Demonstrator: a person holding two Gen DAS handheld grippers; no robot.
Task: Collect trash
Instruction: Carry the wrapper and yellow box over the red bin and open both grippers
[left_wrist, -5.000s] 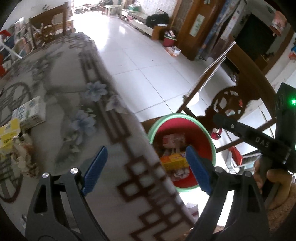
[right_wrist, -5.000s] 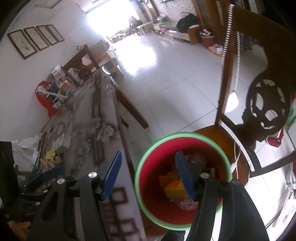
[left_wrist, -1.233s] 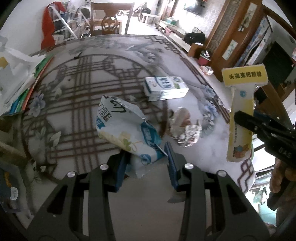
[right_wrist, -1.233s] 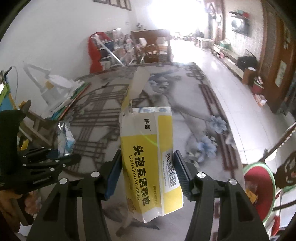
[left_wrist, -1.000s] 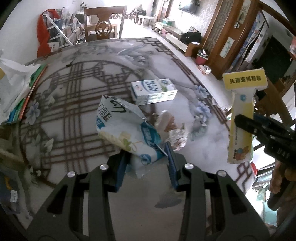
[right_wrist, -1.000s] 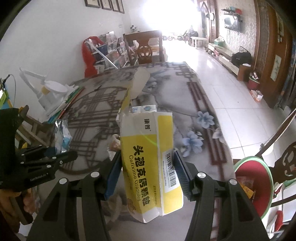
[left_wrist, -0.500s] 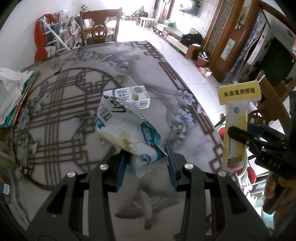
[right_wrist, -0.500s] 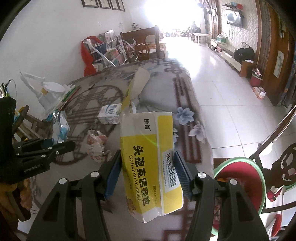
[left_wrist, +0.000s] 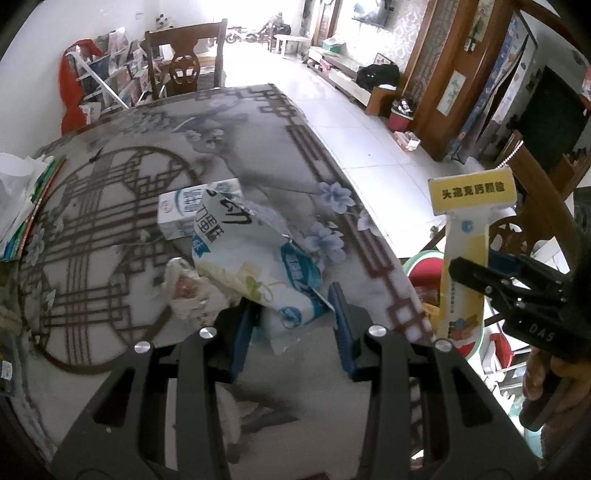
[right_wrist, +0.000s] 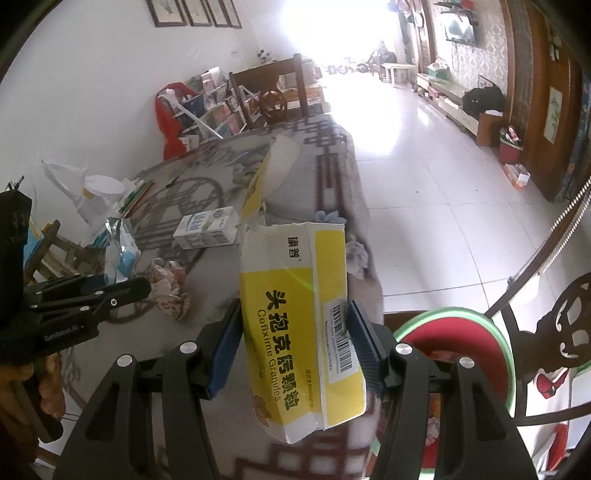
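Presently, two pieces of trash are held clear of the table (left_wrist: 240, 122), one in each gripper. The left gripper (left_wrist: 291, 325) is clamped on a crumpled blue-and-white wrapper (left_wrist: 251, 266); its lower end is pinched between the blue pads, and the rest rises up and to the left, above the fingertips. Just left of the left finger, a wad of crumpled wrapping (left_wrist: 184, 291) lies on the patterned tablecloth. Beyond the fingertips, partly hidden by the held wrapper, a white-and-blue carton (left_wrist: 177, 210) lies on its side.

The right gripper (right_wrist: 291, 343) is clamped on a yellow-and-white medicine box (right_wrist: 295, 321) — the pads press on its two side faces, and the barcode label is against the right pad. The box stands roughly upright between the fingers, with a torn top edge and an open flap (right_wrist: 273, 173) raised beyond it. To the right of the right finger and below it, off the table edge, a red bin with a green rim (right_wrist: 458, 332) rests on a wooden chair (right_wrist: 554, 350); some contents are visible inside, though they cannot be identified. In the left wrist view the same bin (left_wrist: 424, 266) is partly hidden behind the held box (left_wrist: 469, 240).

A second wooden chair (left_wrist: 184, 70) stands at the far end of the table, with white tiled floor (right_wrist: 424, 166) beyond.
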